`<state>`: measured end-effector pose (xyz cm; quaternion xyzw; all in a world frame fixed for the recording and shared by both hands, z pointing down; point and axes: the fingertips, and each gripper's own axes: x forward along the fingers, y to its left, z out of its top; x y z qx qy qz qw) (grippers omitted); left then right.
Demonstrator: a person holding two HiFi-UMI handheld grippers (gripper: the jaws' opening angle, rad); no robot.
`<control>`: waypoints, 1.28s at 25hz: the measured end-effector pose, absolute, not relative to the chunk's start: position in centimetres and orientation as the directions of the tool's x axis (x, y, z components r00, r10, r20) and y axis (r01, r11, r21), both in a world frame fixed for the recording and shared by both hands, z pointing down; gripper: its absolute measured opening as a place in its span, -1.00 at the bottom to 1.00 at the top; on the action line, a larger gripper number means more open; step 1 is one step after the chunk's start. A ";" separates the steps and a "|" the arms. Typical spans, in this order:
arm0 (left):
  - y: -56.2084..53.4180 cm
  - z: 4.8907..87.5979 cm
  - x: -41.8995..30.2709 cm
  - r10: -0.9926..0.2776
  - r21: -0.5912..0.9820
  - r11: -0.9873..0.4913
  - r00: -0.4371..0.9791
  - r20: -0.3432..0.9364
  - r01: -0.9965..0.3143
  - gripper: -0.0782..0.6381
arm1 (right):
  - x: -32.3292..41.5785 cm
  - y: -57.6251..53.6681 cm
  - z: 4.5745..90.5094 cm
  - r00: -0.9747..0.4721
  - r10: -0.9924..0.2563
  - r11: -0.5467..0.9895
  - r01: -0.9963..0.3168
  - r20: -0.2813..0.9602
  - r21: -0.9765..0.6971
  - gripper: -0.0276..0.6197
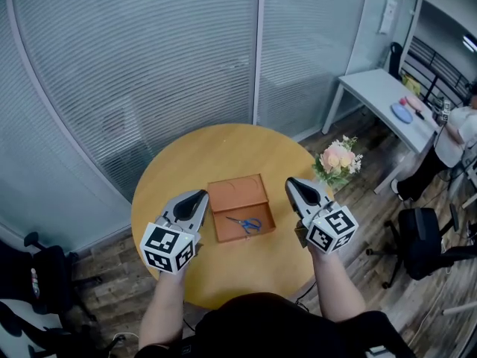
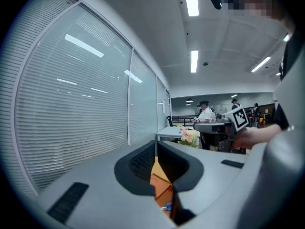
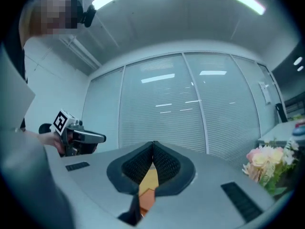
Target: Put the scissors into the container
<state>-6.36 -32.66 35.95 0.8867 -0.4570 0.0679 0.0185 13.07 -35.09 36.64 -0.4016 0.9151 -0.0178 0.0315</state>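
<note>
Blue-handled scissors (image 1: 246, 224) lie flat inside the shallow brown box (image 1: 238, 192) on the round wooden table (image 1: 194, 162). My left gripper (image 1: 200, 197) is held above the table just left of the box, jaws shut and empty. My right gripper (image 1: 291, 183) is held just right of the box, also shut with nothing in it. In the left gripper view, a sliver of the box (image 2: 162, 187) and a blue bit of the scissors (image 2: 166, 207) show below the closed jaws. The right gripper view shows only a strip of table (image 3: 149, 180) and box (image 3: 147, 199).
A bouquet of pink flowers (image 1: 337, 160) stands at the table's right edge. Frosted glass walls (image 1: 149, 66) curve behind the table. A white desk (image 1: 387, 95), a seated person (image 1: 455, 140) and a black office chair (image 1: 421, 241) are to the right.
</note>
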 end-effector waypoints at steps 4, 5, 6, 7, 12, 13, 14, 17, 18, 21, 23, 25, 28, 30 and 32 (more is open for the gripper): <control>-33.4 36.9 -7.1 -0.833 -0.030 -0.541 0.531 0.153 -0.841 -0.71 | 12.7 -34.8 37.2 -0.681 -0.732 0.681 -0.728 -0.029 -0.079 -0.81; -33.5 37.4 -7.2 -0.835 -0.033 -0.536 0.524 0.166 -0.844 -0.71 | 12.6 -35.0 37.3 -0.679 -0.734 0.678 -0.731 -0.024 -0.078 -0.81; -33.6 37.9 -7.3 -0.838 -0.030 -0.530 0.518 0.174 -0.848 -0.71 | 12.7 -35.1 37.4 -0.676 -0.737 0.675 -0.734 -0.022 -0.079 -0.81; -33.6 38.2 -7.3 -0.840 -0.021 -0.524 0.513 0.179 -0.851 -0.71 | 12.7 -35.3 37.5 -0.674 -0.739 0.673 -0.736 -0.019 -0.079 -0.81; -33.1 39.6 -7.3 -0.833 0.012 -0.524 0.515 0.203 -0.852 -0.71 | 12.3 -35.2 38.4 -0.680 -0.733 0.678 -0.732 0.008 -0.068 -0.81; -33.0 39.7 -7.3 -0.832 0.016 -0.524 0.516 0.206 -0.851 -0.71 | 12.3 -35.1 38.7 -0.681 -0.732 0.679 -0.731 0.013 -0.069 -0.81; -32.9 39.8 -7.3 -0.831 0.019 -0.524 0.516 0.207 -0.851 -0.71 | 12.3 -35.0 39.0 -0.682 -0.731 0.679 -0.730 0.018 -0.071 -0.81; -32.6 39.9 -7.5 -0.831 0.026 -0.523 0.516 0.208 -0.852 -0.71 | 12.3 -34.5 39.7 -0.685 -0.728 0.681 -0.728 0.028 -0.082 -0.81; -32.5 40.0 -7.6 -0.831 0.027 -0.522 0.515 0.209 -0.853 -0.71 | 12.3 -34.4 39.9 -0.685 -0.728 0.681 -0.727 0.031 -0.085 -0.81; -32.3 40.1 -7.8 -0.831 0.038 -0.519 0.515 0.210 -0.854 -0.71 | 11.9 -34.1 40.1 -0.691 -0.722 0.686 -0.722 0.038 -0.092 -0.81; -32.2 40.4 -7.8 -0.828 0.044 -0.522 0.518 0.214 -0.852 -0.71 | 11.6 -33.9 40.2 -0.696 -0.717 0.690 -0.717 0.043 -0.093 -0.81; -32.0 40.7 -7.6 -0.824 0.051 -0.526 0.523 0.218 -0.849 -0.71 | 11.3 -33.7 40.4 -0.700 -0.712 0.695 -0.713 0.046 -0.094 -0.81; -31.9 41.1 -7.6 -0.820 0.058 -0.529 0.528 0.222 -0.847 -0.71 | 11.0 -33.5 40.7 -0.703 -0.709 0.697 -0.710 0.052 -0.095 -0.81; -31.9 41.2 -7.6 -0.820 0.058 -0.530 0.528 0.222 -0.846 -0.71 | 11.1 -33.5 40.8 -0.702 -0.710 0.696 -0.711 0.053 -0.096 -0.81; -31.9 41.2 -7.5 -0.820 0.058 -0.529 0.528 0.222 -0.846 -0.71 | 11.2 -33.5 40.8 -0.702 -0.710 0.696 -0.711 0.052 -0.098 -0.81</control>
